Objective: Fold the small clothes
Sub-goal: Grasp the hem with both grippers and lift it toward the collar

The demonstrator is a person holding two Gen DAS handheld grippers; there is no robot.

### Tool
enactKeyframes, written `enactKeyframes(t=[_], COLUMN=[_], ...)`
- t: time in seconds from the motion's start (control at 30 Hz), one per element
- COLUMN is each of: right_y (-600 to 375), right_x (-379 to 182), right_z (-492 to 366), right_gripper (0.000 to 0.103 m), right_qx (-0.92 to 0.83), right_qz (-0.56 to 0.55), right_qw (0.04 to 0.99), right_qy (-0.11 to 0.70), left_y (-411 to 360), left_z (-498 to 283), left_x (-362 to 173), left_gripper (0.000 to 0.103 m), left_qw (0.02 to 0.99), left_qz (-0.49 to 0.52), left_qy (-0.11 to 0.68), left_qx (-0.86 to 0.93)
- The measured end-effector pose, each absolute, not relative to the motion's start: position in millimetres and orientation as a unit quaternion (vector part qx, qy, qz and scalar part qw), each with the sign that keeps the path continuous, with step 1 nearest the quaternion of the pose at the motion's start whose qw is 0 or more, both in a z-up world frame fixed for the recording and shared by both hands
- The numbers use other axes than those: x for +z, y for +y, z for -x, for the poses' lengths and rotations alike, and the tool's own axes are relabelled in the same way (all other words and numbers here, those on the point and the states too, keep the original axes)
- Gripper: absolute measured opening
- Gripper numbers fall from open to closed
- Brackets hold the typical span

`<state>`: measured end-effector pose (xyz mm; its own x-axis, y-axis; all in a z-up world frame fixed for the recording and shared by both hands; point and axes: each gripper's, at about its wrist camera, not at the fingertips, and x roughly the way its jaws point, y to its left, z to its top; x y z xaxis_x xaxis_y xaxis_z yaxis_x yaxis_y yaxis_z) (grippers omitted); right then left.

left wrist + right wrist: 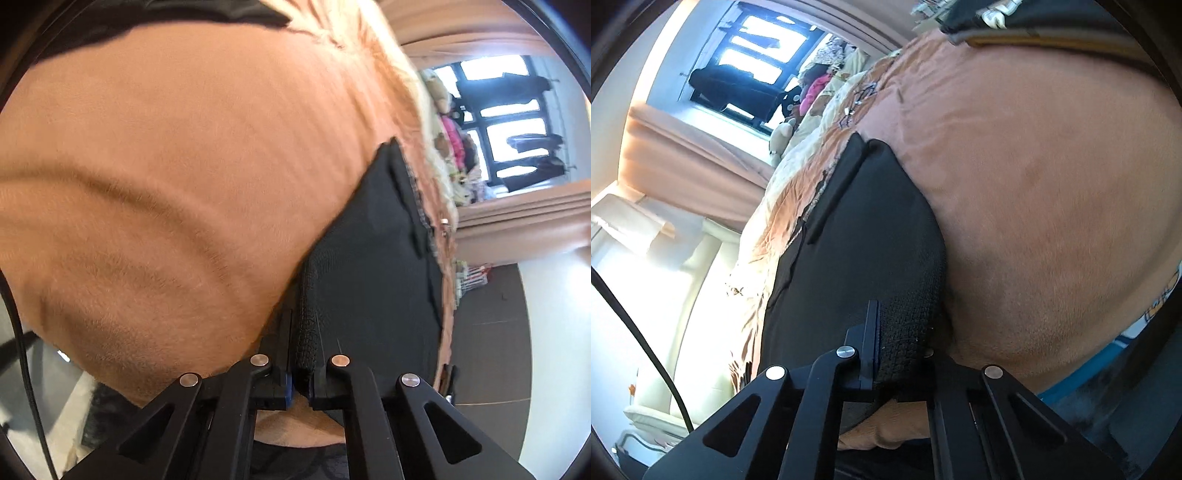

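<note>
A small black garment (373, 258) lies on an orange-brown fleece blanket (166, 166). My left gripper (301, 332) is shut on a knitted edge of the black garment; the fabric bunches between its jaws. In the right wrist view the same black garment (864, 236) stretches away from me over the blanket (1052, 184). My right gripper (905, 325) is shut on its near knitted edge. The right finger of that gripper is hidden under the fabric.
A window (757, 48) with beige curtains (694, 155) is behind the bed. Stuffed toys and clothes (450, 147) are piled at the bed's far end. A dark floor (491, 325) lies beside the bed. A cream sofa (683, 295) stands to the left.
</note>
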<state>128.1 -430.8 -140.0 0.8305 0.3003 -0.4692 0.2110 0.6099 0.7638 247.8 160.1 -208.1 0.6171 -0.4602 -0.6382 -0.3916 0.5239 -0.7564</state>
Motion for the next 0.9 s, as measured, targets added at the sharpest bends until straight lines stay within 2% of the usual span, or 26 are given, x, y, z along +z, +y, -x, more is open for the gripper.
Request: enactKeyframes(t=[0.43,0.9], right_y=[-410,-410], right_x=[-93,-68], right_z=[-101,-58], right_gripper=[0.0,0.0], right_qx=[0.079,0.119], right_qz=[-0.405,-0.367], right_qw=[0.875,0.891], right_qy=[0.252,0.24], left_y=[183,201], left_z=[-212,-116], left_x=[-122,-66], left_gripper=[0.003,0.003], left_qw=[0.789,0.809], left_qz=[0.498,0.489], left_qy=[0.356,0.317], left_qx=[-0.058,-0.075])
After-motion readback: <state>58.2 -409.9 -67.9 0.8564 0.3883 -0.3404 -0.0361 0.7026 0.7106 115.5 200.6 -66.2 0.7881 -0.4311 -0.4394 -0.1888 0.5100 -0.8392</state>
